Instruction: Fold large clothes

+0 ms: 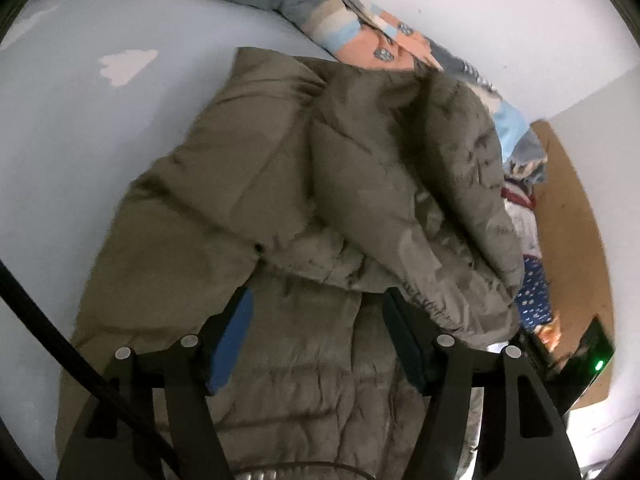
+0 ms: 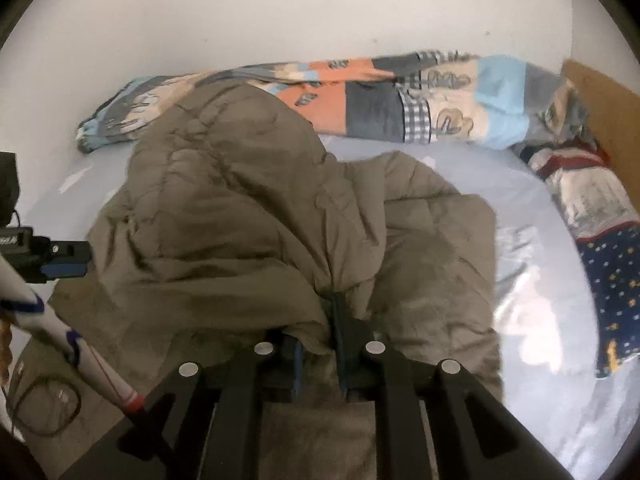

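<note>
1. Two grippers work one olive coat point(image 1: 248, 184) lying on the pale blue bed point(image 1: 60, 140); its long axis runs away from both, toward the far edge
2. Left gripper point(image 1: 316, 320): jaws apart, nothing between the pads, coat just below them
3. Right gripper point(image 2: 320, 344): jaws nearly closed, pinching a coat fold, so likely nearer the next move
4. Patterned quilt point(image 2: 380, 96) lines the far edge; folded clothes point(image 2: 592, 200) sit at the right edge, clear of the coat

Left claw point(image 1: 316, 320) gapes, angled down — right claw point(image 2: 320, 344) nearly closed.
</note>
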